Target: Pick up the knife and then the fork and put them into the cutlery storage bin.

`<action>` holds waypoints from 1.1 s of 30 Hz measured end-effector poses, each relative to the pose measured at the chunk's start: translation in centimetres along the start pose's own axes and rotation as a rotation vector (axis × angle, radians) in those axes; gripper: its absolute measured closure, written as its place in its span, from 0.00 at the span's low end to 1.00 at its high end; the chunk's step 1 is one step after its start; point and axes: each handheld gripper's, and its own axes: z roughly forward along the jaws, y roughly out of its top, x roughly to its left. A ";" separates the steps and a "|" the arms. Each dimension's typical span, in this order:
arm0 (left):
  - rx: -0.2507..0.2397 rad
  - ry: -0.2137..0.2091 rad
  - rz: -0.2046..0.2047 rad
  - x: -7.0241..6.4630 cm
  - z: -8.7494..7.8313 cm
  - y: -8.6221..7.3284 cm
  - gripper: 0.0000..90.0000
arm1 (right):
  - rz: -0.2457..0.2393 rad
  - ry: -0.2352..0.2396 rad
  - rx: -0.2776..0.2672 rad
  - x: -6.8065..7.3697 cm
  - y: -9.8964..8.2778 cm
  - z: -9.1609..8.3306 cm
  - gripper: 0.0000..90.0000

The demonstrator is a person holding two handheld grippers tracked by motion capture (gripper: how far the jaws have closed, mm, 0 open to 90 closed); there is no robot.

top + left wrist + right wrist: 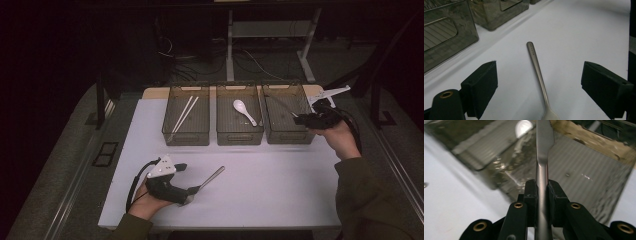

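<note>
Right gripper [541,192]: clamped on a flat steel knife [543,157], over the right smoky plastic bin [287,131].
Left gripper [539,87]: jaws apart, straddling a matte steel utensil [536,67] on the white table [280,190].
Progress: chopsticks [185,114] and white spoon [244,111] already binned; two pieces left, it seems.

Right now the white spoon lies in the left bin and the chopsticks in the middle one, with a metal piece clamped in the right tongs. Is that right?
Not quite: the bins are swapped. In the high view the white spoon lies in the middle bin and the chopsticks in the left bin. The right tongs do clamp a metal utensil.
</note>
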 end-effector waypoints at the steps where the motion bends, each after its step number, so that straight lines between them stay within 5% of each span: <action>1: -0.003 -0.001 0.000 0.0 0.1 0.0 0.14 | 0.015 -0.010 0.008 -0.4 0.0 0.2 0.87; 11: 0.005 -0.009 0.006 -0.1 0.1 0.0 0.15 | 0.110 -0.086 0.125 -2.8 1.0 3.6 0.87; 24: 0.014 -0.027 0.003 0.0 0.3 -0.1 0.15 | 0.177 -0.106 0.218 -3.6 1.0 7.3 0.87; 33: 0.021 -0.029 0.005 0.0 0.3 -0.1 0.15 | 0.193 -0.092 0.184 -3.6 1.1 6.9 0.79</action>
